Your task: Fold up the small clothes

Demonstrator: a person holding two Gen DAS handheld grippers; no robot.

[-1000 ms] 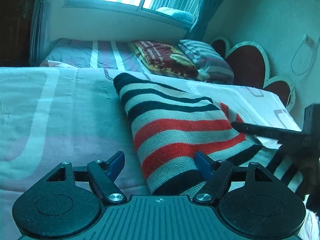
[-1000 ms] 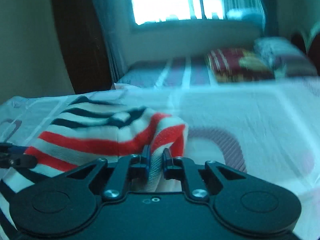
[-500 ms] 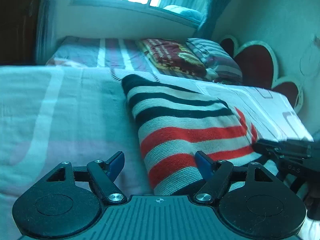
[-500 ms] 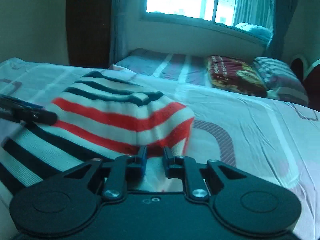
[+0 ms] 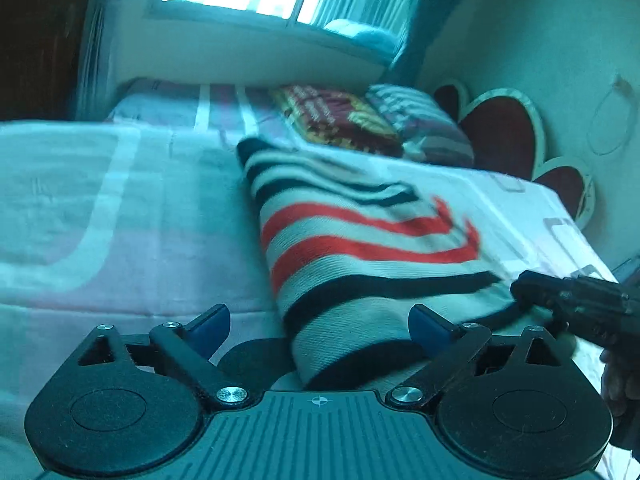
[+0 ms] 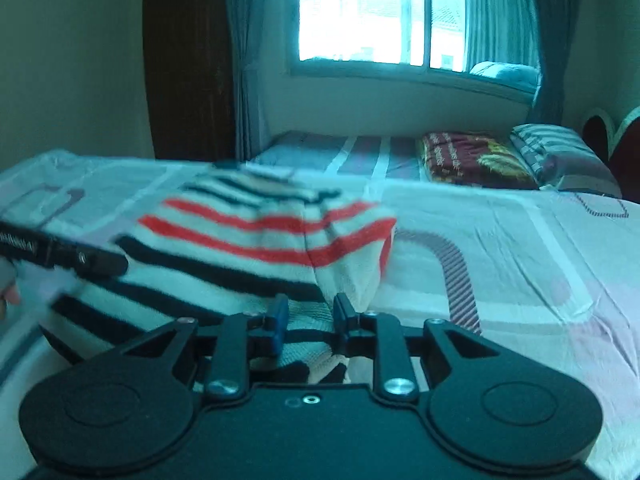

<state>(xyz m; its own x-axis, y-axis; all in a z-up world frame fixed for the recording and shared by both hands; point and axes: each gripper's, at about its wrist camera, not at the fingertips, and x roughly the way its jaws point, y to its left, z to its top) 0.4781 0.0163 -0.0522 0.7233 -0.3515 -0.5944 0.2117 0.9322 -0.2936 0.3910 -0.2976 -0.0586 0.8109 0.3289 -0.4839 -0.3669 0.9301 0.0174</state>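
Note:
A small knitted sweater [image 5: 360,248] with white, black and red stripes lies folded over on the bed sheet [image 5: 100,220]. My left gripper [image 5: 318,326] is open, its blue pads on either side of the sweater's near edge. My right gripper [image 6: 307,320] has its jaws a little apart with the sweater's [image 6: 260,240] edge between them; whether it still pinches the cloth is unclear. The right gripper also shows in the left wrist view [image 5: 576,304] at the sweater's right edge. The left gripper shows in the right wrist view [image 6: 60,254] at the far left.
The bed sheet [image 6: 500,260] is pale with pink and grey shapes. A second bed [image 6: 360,152] with a red blanket [image 6: 472,158] and a striped pillow [image 6: 560,152] stands behind, under a window. A heart-shaped headboard [image 5: 504,132] is at the right.
The right gripper's jaws have parted slightly on the sweater's edge. Both grippers have drawn back toward the near side, and more black stripes of the sweater now show.

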